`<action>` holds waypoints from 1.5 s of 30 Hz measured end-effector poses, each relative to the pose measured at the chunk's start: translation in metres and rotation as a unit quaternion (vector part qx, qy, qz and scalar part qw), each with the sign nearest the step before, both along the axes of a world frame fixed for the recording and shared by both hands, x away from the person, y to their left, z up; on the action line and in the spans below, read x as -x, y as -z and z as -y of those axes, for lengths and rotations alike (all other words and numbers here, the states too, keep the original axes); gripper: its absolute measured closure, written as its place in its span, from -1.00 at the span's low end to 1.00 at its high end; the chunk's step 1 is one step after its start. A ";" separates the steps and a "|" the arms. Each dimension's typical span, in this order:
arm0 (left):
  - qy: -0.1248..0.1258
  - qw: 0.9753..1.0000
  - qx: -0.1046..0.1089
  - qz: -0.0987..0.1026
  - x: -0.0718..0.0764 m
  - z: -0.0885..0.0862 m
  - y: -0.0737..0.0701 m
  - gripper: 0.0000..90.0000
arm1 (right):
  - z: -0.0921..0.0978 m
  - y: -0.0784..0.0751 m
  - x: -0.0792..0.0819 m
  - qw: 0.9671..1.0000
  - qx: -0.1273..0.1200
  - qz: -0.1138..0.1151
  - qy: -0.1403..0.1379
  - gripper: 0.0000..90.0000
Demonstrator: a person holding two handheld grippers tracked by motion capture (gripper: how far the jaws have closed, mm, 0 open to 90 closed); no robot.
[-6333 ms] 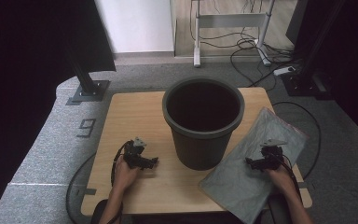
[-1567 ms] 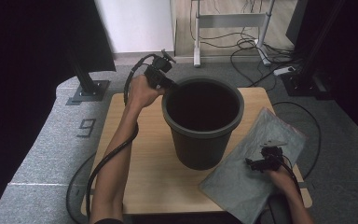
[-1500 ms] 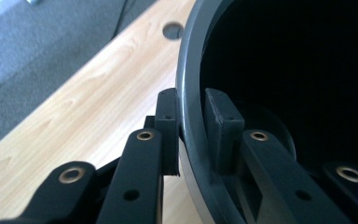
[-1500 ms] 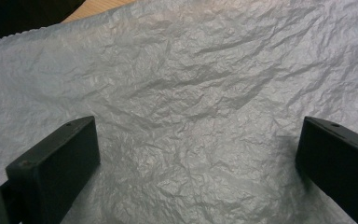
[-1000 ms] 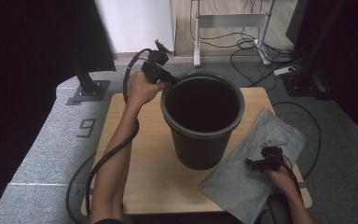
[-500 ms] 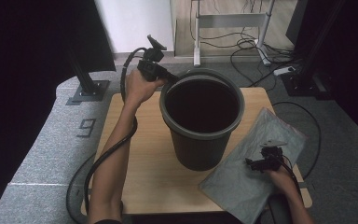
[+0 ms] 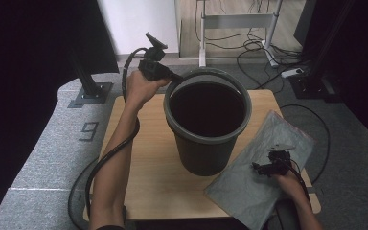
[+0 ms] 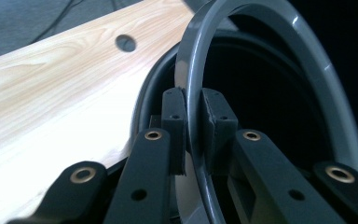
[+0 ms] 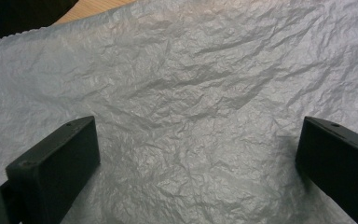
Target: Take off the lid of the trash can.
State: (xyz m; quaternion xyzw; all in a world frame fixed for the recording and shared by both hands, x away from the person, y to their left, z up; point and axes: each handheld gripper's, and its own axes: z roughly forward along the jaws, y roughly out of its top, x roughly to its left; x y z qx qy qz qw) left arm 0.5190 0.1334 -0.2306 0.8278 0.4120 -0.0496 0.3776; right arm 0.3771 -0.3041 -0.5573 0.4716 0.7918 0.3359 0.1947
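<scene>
A dark grey bucket (image 7: pixel 206 143) stands upright in the middle of the wooden table (image 7: pixel 143 182). Its grey bail handle (image 7: pixel 211 72) is raised over the far rim. My left gripper (image 7: pixel 172 76) is shut on that handle at the bucket's far left. In the left gripper view the pads (image 8: pixel 173 116) of the left gripper (image 8: pixel 194 109) pinch the thin handle (image 8: pixel 191 65) above the dark inside. A crumpled grey plastic bag (image 7: pixel 249 191) lies flat at the front right. My right gripper (image 7: pixel 263 167) rests on it, open, its jaws wide apart over the bag (image 9: pixel 191 93).
Cables and a metal stand foot (image 7: pixel 235 21) lie on the floor beyond the table. A black stand base (image 7: pixel 93 91) sits at the far left. The bag overhangs the table's front right corner. A round hole (image 8: pixel 126 43) shows in the tabletop near the bucket.
My left gripper went from the table's front left to the bucket's far rim, closed on the handle and has lifted it up and leftward. The right gripper has stayed on the bag.
</scene>
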 end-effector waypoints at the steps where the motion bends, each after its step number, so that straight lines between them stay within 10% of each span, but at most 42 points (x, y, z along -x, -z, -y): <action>1: 0.000 1.000 -0.001 -0.001 0.000 0.000 -0.001 0.80 | 0.000 0.000 0.000 1.000 0.000 0.000 0.000 -1.00; 14: 0.002 0.999 0.027 -0.020 -0.001 -0.004 -0.005 0.81 | 0.000 0.000 0.000 1.000 0.000 0.000 0.000 -1.00; 18: 0.011 0.997 0.071 -0.034 0.000 -0.010 -0.011 0.80 | 0.000 0.000 0.000 1.000 0.000 0.001 0.000 -1.00; 26: -0.015 1.000 -0.002 -0.001 0.007 -0.014 -0.016 0.79 | 0.000 0.000 0.000 1.000 0.000 0.000 0.000 -1.00; 45: -0.058 0.998 -0.018 0.016 0.011 -0.058 0.000 0.77 | 0.000 0.000 0.000 1.000 0.000 0.000 0.000 -1.00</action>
